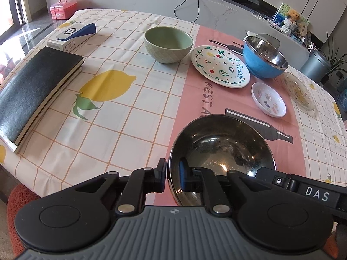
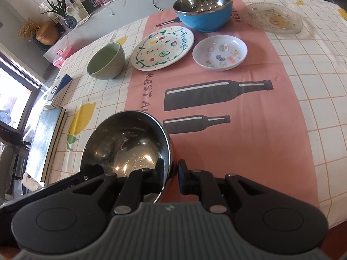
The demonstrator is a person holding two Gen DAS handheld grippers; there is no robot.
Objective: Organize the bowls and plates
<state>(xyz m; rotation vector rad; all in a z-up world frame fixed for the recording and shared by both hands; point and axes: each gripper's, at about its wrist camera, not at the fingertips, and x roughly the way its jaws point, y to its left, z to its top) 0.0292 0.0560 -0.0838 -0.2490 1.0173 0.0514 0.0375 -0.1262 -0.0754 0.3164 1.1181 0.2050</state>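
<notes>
A steel bowl (image 1: pixel 221 151) (image 2: pixel 125 143) with an orange outside sits on the pink strip of the tablecloth, close to the front edge. My left gripper (image 1: pixel 172 171) straddles its left rim, one finger outside and one inside, and a gap shows at the pads. My right gripper (image 2: pixel 171 169) straddles the opposite rim the same way, its outer pad apart from the wall. Farther back stand a green bowl (image 1: pixel 168 43) (image 2: pixel 106 61), a "Fruity" plate (image 1: pixel 220 66) (image 2: pixel 162 48), a blue steel-lined bowl (image 1: pixel 264 69) (image 2: pixel 206 21), a small white dish (image 1: pixel 269 99) (image 2: pixel 220 53) and a glass plate (image 1: pixel 298 91) (image 2: pixel 273 18).
A black book (image 1: pixel 36 91) (image 2: pixel 46 136) lies along the table's left side, with a blue-and-white box (image 1: pixel 73 34) behind it. A pink case (image 1: pixel 63 8) sits on the floor beyond. Printed bottles mark the pink cloth (image 2: pixel 249 140) to the right of the steel bowl.
</notes>
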